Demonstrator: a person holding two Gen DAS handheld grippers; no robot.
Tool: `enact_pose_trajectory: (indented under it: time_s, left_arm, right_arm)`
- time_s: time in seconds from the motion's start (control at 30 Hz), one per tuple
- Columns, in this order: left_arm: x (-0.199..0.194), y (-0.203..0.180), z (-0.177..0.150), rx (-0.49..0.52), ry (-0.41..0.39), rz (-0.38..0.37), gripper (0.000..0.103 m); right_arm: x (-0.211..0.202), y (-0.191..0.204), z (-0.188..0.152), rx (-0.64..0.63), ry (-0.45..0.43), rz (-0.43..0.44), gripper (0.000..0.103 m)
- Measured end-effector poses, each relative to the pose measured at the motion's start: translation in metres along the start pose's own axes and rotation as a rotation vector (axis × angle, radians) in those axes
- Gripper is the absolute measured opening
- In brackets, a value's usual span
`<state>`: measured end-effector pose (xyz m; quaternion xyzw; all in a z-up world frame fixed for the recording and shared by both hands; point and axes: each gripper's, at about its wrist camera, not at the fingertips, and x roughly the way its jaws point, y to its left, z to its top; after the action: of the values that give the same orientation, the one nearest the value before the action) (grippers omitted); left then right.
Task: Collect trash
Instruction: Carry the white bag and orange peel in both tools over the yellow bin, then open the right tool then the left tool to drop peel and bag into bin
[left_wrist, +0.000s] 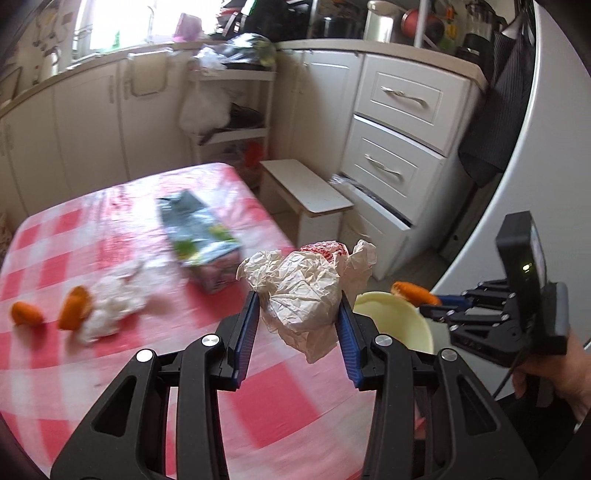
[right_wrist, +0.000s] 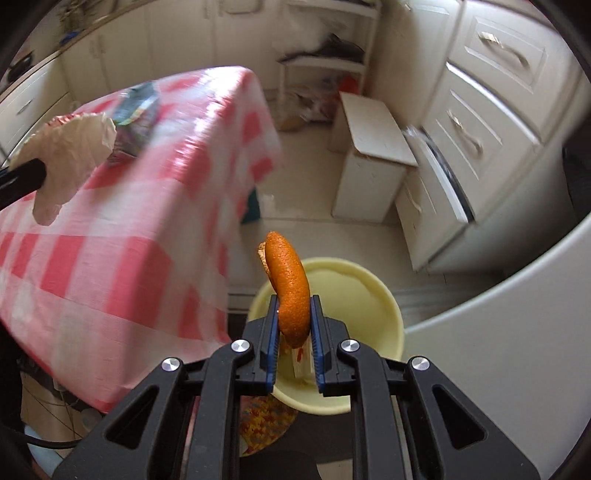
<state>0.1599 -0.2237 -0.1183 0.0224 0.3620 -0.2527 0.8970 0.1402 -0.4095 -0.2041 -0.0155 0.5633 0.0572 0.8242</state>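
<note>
Holding a curl of orange peel (right_wrist: 290, 286) clamped between my right gripper's (right_wrist: 294, 328) blue pads, I have it hanging over the yellow bowl (right_wrist: 373, 295), which sits off the table's near right corner, low beside it. My left gripper (left_wrist: 297, 314) is closed on a ball of crumpled paper (left_wrist: 303, 291), with something red-patterned tucked into its top, raised over the table's right edge just beside the bowl.

As I judge it, the step in hand is the drop. To do it well I want the peel over the bowl's middle, not its rim, before I part the fingers; the peel is light and curved, so it may cling to a pad, and a small downward tilt should free it. The paper is bulkier and springy. I would bring it fully over the bowl, lower it close, and only then let go, or it could bounce off the rim onto the floor.

More trash lies on the checked tablecloth (left_wrist: 55, 236): two peel pieces (left_wrist: 74, 308) near the left edge, a white wad (left_wrist: 110, 306) touching one of them, and a flattened carton (left_wrist: 199, 236) toward the middle. Motion blur softens these, so I cannot tell the wad's material.

Beyond the table's far end stand a white stool (left_wrist: 306, 188) and drawers (left_wrist: 402, 122).
</note>
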Motion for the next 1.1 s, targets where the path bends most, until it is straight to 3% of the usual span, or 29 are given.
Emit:
enact_pose_trajectory:
  time_s: [0.03, 0.1, 0.17, 0.37, 0.47, 0.53, 0.57, 0.63, 0.67, 0.9, 0.97, 1.1]
  left_arm:
    - [0.005, -0.006, 0.001, 0.004, 0.005, -0.006, 0.039]
    - [0.021, -0.021, 0.004, 0.016, 0.026, -0.027, 0.04]
    - [0.036, -0.033, 0.007, 0.021, 0.048, -0.043, 0.04]
    - [0.082, -0.069, 0.01, 0.045, 0.13, -0.096, 0.04]
    - [0.103, -0.085, 0.011, 0.066, 0.179, -0.122, 0.04]
    - [0.121, -0.098, 0.011, 0.077, 0.241, -0.13, 0.051]
    - [0.129, -0.103, 0.011, 0.09, 0.267, -0.131, 0.052]
    - [0.134, -0.11, 0.013, 0.105, 0.277, -0.135, 0.06]
    - [0.132, -0.112, 0.015, 0.109, 0.266, -0.133, 0.066]
    - [0.081, -0.087, 0.016, 0.092, 0.159, -0.12, 0.075]
    - [0.053, -0.062, 0.008, 0.087, 0.111, -0.073, 0.082]
    - [0.01, 0.012, -0.022, 0.042, 0.083, 0.069, 0.084]
  right_arm:
    - [0.007, -0.005, -0.001, 0.019, 0.026, -0.005, 0.017]
    - [0.014, -0.011, -0.002, 0.032, 0.047, -0.035, 0.033]
    - [0.014, -0.015, -0.004, 0.042, 0.048, -0.058, 0.04]
    - [0.013, -0.032, -0.01, 0.086, 0.054, -0.082, 0.041]
    - [0.015, -0.036, -0.014, 0.088, 0.068, -0.102, 0.046]
    - [0.017, -0.043, -0.017, 0.105, 0.079, -0.11, 0.048]
    - [0.019, -0.047, -0.018, 0.117, 0.086, -0.114, 0.049]
    - [0.022, -0.054, -0.019, 0.141, 0.099, -0.118, 0.049]
    - [0.022, -0.055, -0.018, 0.146, 0.099, -0.117, 0.049]
    - [0.018, -0.042, -0.013, 0.116, 0.071, -0.114, 0.055]
    - [0.01, -0.033, -0.006, 0.096, 0.032, -0.11, 0.055]
    - [-0.017, -0.002, 0.01, 0.034, -0.119, -0.04, 0.06]
